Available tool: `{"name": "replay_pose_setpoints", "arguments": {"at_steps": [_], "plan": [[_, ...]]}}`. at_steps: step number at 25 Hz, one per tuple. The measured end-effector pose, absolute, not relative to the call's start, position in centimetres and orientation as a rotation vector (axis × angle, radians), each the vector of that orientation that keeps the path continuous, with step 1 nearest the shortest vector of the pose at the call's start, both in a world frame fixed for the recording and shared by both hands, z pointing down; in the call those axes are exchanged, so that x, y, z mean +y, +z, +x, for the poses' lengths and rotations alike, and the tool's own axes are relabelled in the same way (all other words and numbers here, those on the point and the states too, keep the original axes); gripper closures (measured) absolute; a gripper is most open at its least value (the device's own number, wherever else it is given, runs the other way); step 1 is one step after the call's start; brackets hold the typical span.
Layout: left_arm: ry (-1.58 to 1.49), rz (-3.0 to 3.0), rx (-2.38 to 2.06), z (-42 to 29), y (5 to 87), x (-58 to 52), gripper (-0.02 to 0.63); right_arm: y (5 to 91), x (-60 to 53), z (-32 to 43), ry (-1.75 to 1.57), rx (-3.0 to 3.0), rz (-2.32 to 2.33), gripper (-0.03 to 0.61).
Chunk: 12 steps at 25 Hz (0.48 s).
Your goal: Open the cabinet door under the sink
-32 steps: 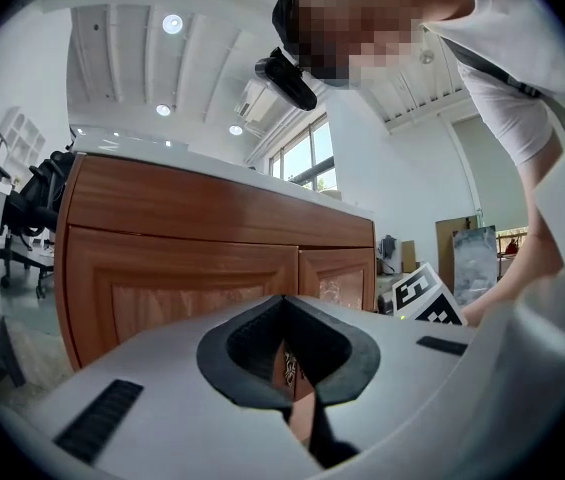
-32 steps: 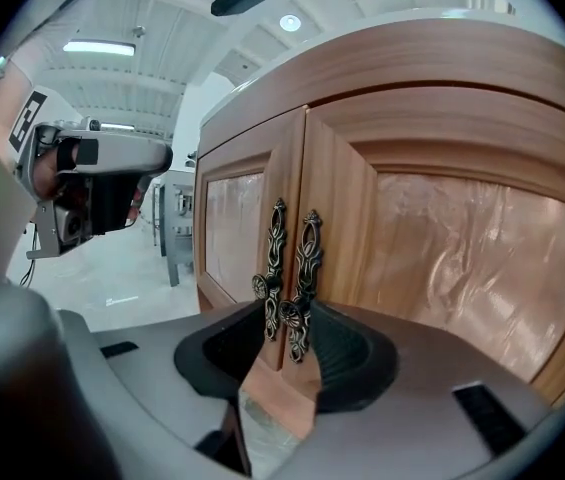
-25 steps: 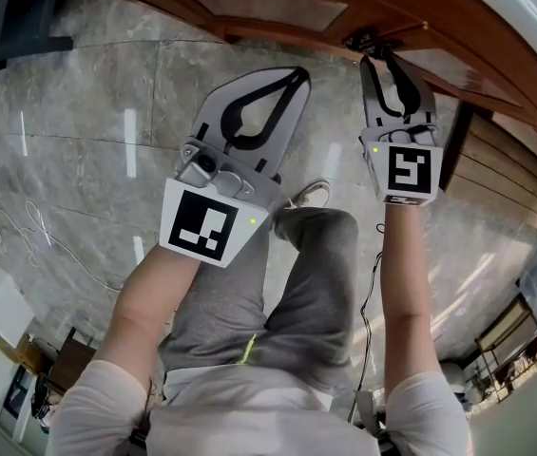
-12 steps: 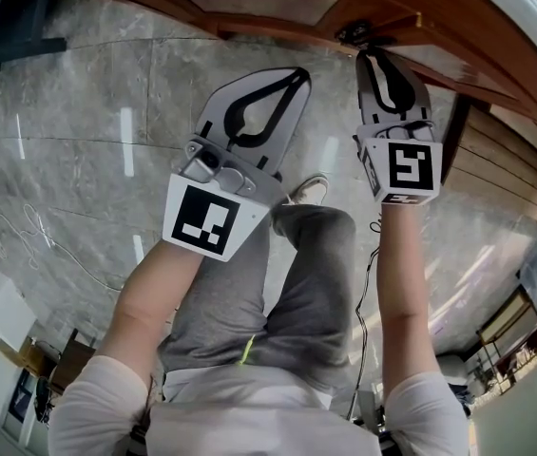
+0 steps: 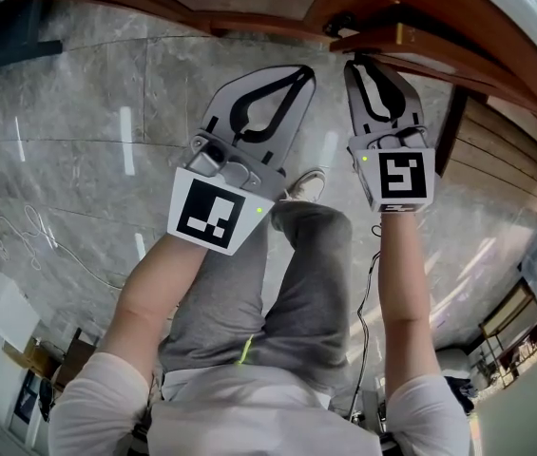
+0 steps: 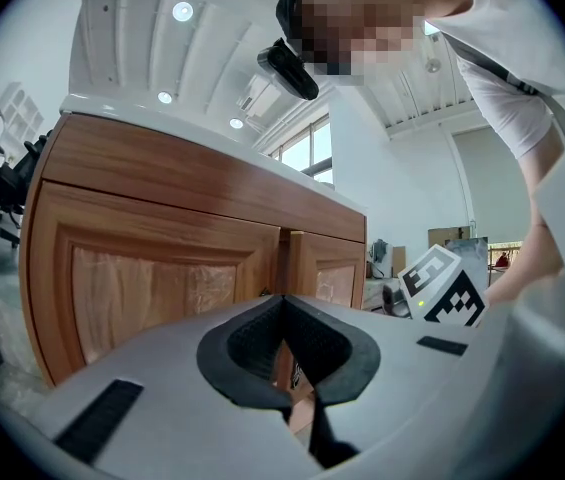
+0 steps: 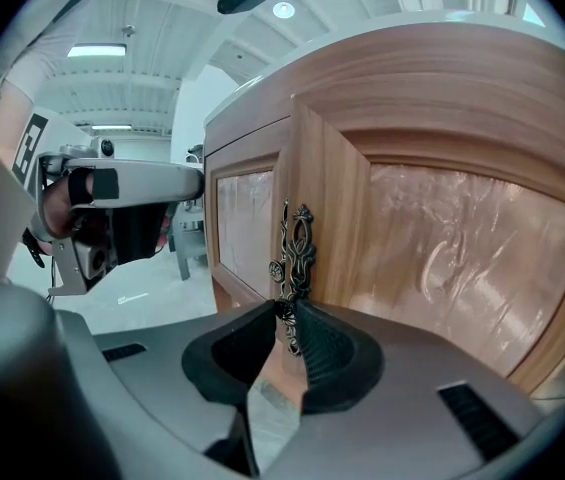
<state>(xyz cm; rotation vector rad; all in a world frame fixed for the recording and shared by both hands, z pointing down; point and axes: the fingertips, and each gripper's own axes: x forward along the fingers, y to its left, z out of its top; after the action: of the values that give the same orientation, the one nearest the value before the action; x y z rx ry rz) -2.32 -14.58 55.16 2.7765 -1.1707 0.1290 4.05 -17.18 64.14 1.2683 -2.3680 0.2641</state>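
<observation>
The wooden cabinet under the white counter runs along the top of the head view. Its right door (image 5: 418,53) stands slightly ajar, its free edge out from the frame. An ornate dark metal handle (image 7: 292,253) sits on that edge. My right gripper (image 5: 355,63) is shut on the handle's lower end, also seen in the right gripper view (image 7: 284,314). The left door (image 6: 152,278) is closed. My left gripper (image 5: 301,72) hangs a little short of the cabinet, shut with nothing in it, its tips (image 6: 282,303) in line with the seam between the doors.
Grey marble floor (image 5: 78,112) lies below the cabinet. The person's legs and a shoe (image 5: 308,194) are beneath the grippers. White cables (image 5: 49,240) trail at the left. Wooden panelling (image 5: 506,174) continues to the right. The white counter edge (image 5: 525,27) overhangs the doors.
My right gripper has drawn back from the cabinet with the handle, and the right door has swung out a little. The left gripper has barely shifted.
</observation>
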Motion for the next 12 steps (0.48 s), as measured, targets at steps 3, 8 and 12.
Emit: {"name": "replay_pose_setpoints", "arguments": {"at_steps": [3,8,12], "plan": [[0.120,2.776,-1.168,-1.5,55.2,-14.8,0.604,64.1,-16.3,4.2,0.263,-2.374,1.257,0.499],[0.158,2.769,-1.155,-0.5,55.9,-14.8,0.604,63.8,-15.4,4.5,0.191,-2.428,1.207,0.499],[0.182,2.818,-1.108,0.4,57.0,-15.1,0.604,64.0,-14.7,4.3,0.189,-2.432,1.189,0.499]]}}
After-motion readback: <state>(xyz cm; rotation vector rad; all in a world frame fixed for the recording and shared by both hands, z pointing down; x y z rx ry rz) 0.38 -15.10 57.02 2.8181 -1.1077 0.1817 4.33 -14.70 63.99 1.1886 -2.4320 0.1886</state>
